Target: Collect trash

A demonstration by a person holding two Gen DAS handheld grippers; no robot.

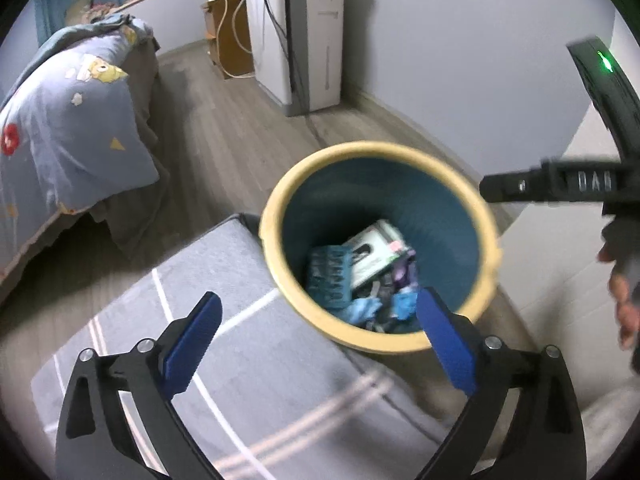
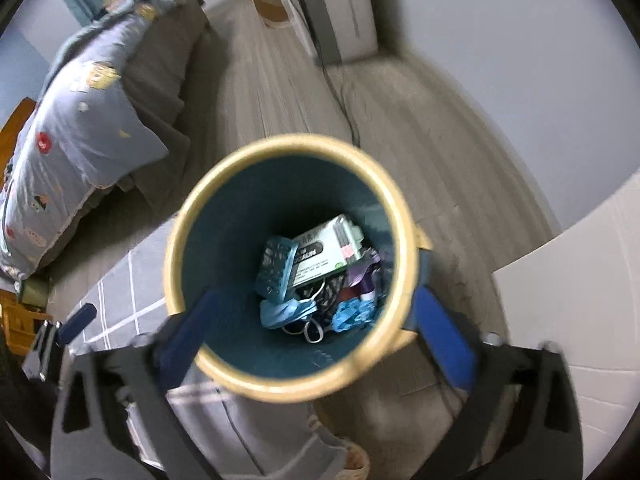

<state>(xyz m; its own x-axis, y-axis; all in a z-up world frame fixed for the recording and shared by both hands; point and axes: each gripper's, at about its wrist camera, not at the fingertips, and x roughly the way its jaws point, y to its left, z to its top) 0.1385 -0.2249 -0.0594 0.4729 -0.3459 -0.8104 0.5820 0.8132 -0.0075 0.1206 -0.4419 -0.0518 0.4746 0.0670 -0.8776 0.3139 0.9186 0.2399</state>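
Note:
A round trash bin (image 1: pixel 280 204) with a yellow rim and blue inside stands on the floor; it also shows in the right wrist view (image 2: pixel 288 146). Inside lie a white box (image 2: pixel 326 250), a teal box (image 2: pixel 276 268), a blue face mask (image 2: pixel 284 312), a crumpled blue glove (image 2: pixel 354 314) and purple scraps. My left gripper (image 1: pixel 318 312) is open and empty, above the bin's near-left rim. My right gripper (image 2: pixel 314 308) is open and empty, right above the bin mouth, fingers on either side. The right gripper's body (image 1: pixel 560 184) shows at the right of the left view.
A grey rug with white lines (image 1: pixel 224 360) lies under and left of the bin. A bed with a blue patterned quilt (image 1: pixel 68 120) is at the left. A white appliance (image 1: pixel 304 36) and cables stand by the far wall. A white surface (image 2: pixel 580 300) is at the right.

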